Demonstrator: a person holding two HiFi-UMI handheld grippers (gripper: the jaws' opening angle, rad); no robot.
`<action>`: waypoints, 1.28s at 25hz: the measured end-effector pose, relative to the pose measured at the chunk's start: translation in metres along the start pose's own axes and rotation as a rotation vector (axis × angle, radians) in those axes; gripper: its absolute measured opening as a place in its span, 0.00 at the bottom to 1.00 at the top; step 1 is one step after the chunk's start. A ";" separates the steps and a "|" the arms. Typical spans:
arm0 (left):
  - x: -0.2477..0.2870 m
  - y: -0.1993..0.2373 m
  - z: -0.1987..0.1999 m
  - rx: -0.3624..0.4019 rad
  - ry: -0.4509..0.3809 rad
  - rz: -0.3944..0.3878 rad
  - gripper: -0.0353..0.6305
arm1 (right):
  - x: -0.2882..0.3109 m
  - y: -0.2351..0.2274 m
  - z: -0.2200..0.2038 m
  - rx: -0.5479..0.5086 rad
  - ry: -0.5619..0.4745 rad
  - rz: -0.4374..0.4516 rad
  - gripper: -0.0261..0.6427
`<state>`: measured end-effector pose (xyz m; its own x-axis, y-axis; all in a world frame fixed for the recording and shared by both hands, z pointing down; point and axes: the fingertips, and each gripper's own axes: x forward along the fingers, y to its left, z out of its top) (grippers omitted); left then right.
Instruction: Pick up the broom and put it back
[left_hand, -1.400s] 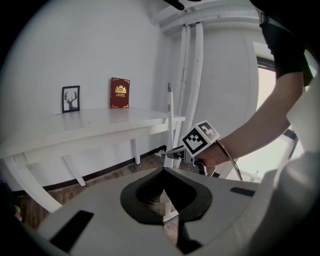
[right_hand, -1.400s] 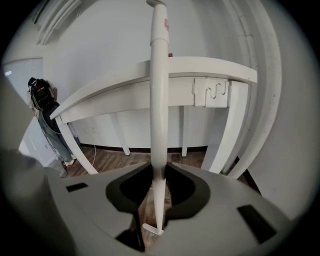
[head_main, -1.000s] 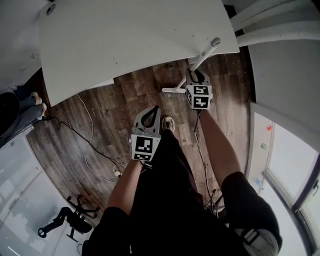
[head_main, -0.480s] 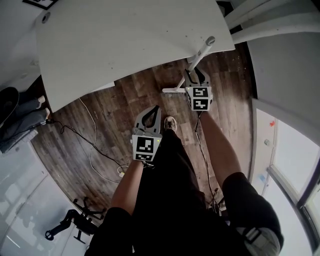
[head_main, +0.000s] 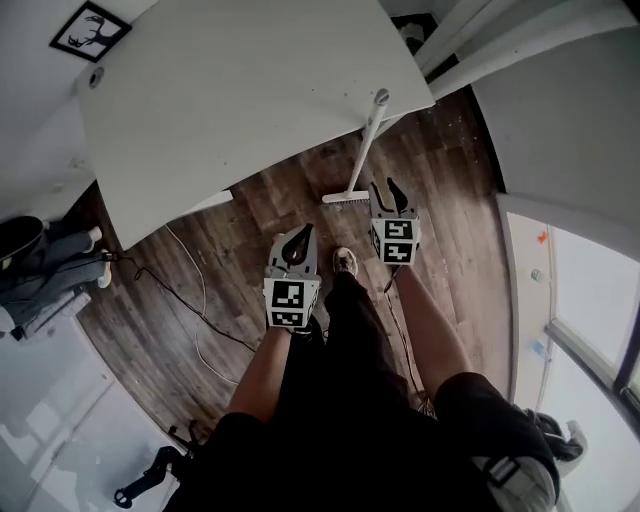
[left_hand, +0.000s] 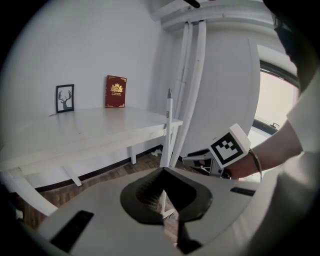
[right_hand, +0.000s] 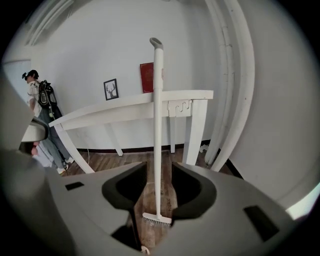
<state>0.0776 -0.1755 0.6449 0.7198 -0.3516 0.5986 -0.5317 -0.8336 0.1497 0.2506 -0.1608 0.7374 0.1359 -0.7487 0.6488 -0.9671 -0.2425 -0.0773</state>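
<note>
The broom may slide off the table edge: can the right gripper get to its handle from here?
Probably yes. The jaws of the right gripper have just been opening and stand apart, empty. The broom handle stands upright just ahead, lined up with their gap, with nothing in between.

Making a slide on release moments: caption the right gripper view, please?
Right tool, jaws just opened, gripping nothing, faces the white broom standing upright at the table edge, bristles on wood floor.

Part of the broom (left_hand: 168, 125) handle is hidden behind the left hand-held gripper (left_hand: 162, 171).
</note>
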 end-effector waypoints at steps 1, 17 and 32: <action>-0.001 0.000 0.003 0.008 -0.002 -0.016 0.05 | -0.007 0.002 0.000 0.011 0.005 -0.005 0.29; -0.016 -0.001 0.066 0.216 -0.031 -0.373 0.05 | -0.115 0.074 0.068 0.118 -0.166 -0.219 0.07; -0.108 -0.040 0.145 0.282 -0.241 -0.526 0.05 | -0.251 0.137 0.178 0.013 -0.431 -0.303 0.07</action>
<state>0.0858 -0.1663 0.4598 0.9499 0.0758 0.3032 0.0333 -0.9892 0.1431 0.1223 -0.1160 0.4295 0.4882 -0.8287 0.2737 -0.8681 -0.4935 0.0542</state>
